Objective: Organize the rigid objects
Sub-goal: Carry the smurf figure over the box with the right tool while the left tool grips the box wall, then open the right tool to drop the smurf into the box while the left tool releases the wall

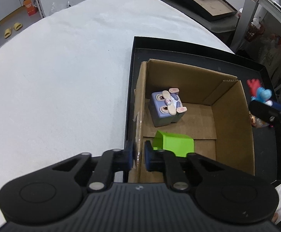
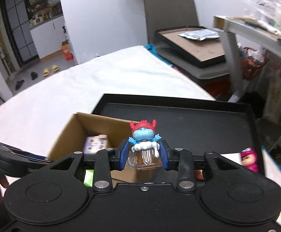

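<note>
Your left gripper (image 1: 138,155) was clenched on the near wall of the carton (image 1: 235,127), which sat in the black tray (image 1: 264,150) on the white table (image 1: 63,77). Inside lay a purple cube (image 1: 164,109) and a green block (image 1: 174,143) — apart. Your right gripper (image 2: 144,158) grasped the hippo figure (image 2: 144,147) above the tray; a pink figure (image 2: 249,159) stood near its right edge. No writing was legible.

Both the left gripper (image 1: 138,155) and the right gripper (image 2: 144,157) are matte black plastic with blue finger pads (image 2: 123,155), silver pivot screws, two round raised discs and a ribbed grey centre panel.
</note>
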Action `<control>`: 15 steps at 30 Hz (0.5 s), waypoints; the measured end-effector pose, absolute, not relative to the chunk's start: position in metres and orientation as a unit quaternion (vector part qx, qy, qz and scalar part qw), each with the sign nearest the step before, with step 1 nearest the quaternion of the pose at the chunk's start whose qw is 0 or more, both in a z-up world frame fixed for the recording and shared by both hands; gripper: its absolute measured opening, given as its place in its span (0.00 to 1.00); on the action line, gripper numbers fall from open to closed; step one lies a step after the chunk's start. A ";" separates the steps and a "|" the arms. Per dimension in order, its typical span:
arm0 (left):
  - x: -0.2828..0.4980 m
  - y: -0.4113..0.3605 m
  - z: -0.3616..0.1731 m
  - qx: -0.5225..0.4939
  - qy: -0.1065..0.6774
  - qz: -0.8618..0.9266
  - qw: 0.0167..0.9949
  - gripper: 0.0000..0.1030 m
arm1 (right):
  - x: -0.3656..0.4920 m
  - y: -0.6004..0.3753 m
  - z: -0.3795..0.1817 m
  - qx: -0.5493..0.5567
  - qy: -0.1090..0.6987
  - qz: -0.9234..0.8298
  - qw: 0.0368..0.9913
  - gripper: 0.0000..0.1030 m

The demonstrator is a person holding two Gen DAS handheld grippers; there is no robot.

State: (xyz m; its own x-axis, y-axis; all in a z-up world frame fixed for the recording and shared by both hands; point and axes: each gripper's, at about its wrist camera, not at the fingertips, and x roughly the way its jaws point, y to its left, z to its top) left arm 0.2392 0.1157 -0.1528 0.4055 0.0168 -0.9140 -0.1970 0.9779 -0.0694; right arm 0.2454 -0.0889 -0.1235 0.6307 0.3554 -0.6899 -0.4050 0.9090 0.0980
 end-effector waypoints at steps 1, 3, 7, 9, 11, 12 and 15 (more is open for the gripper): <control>0.239 0.117 -0.153 -0.085 0.539 0.063 0.835 0.09 | 0.246 -0.086 -0.124 -0.029 0.378 0.215 0.900 0.33; 0.238 0.119 -0.153 -0.089 0.538 0.060 0.836 0.09 | 0.246 -0.082 -0.127 -0.022 0.387 0.223 0.895 0.33; 0.238 0.122 -0.153 -0.098 0.540 0.056 0.834 0.09 | 0.248 -0.070 -0.134 -0.033 0.394 0.225 0.891 0.33; 0.239 0.124 -0.153 -0.106 0.543 0.055 0.831 0.09 | 0.249 -0.065 -0.138 -0.037 0.399 0.225 0.888 0.33; 0.240 0.126 -0.153 -0.110 0.545 0.055 0.829 0.09 | 0.251 -0.060 -0.142 -0.042 0.404 0.224 0.886 0.33; 0.240 0.125 -0.153 -0.110 0.546 0.054 0.829 0.09 | 0.252 -0.057 -0.144 -0.044 0.407 0.224 0.885 0.33; 0.241 0.127 -0.153 -0.113 0.550 0.049 0.826 0.09 | 0.254 -0.049 -0.149 -0.050 0.412 0.226 0.881 0.33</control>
